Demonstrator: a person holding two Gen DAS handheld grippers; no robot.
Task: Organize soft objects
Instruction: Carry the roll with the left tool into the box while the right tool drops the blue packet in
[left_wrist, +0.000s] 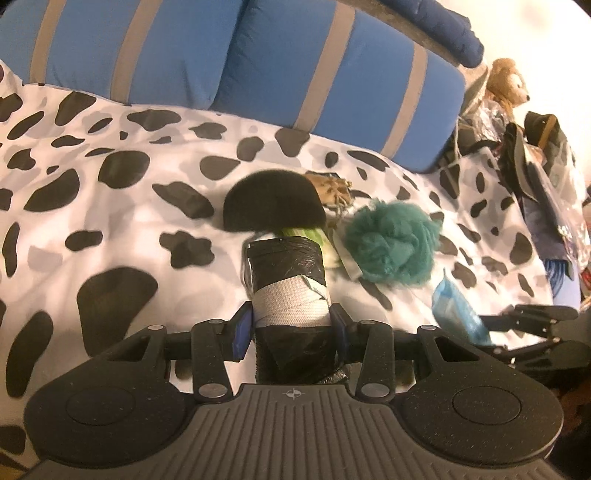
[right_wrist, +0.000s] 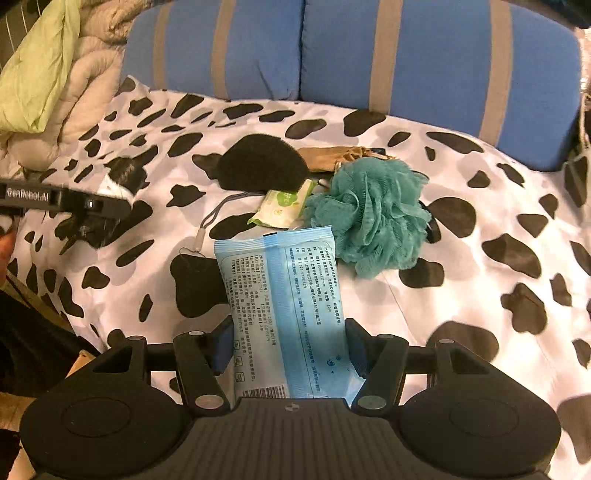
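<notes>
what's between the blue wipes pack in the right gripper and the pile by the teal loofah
Nothing visible. The blue wipes pack is gripped in the right gripper, and only bare spotted bedspread lies between it and the teal loofah.

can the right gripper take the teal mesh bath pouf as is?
Probably not: the right gripper is shut on a light blue wipes pack. The teal mesh bath pouf itself lies uncovered just ahead.

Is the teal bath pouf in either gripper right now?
No, the teal bath pouf lies free on the spotted bedspread, beyond the right gripper.
</notes>
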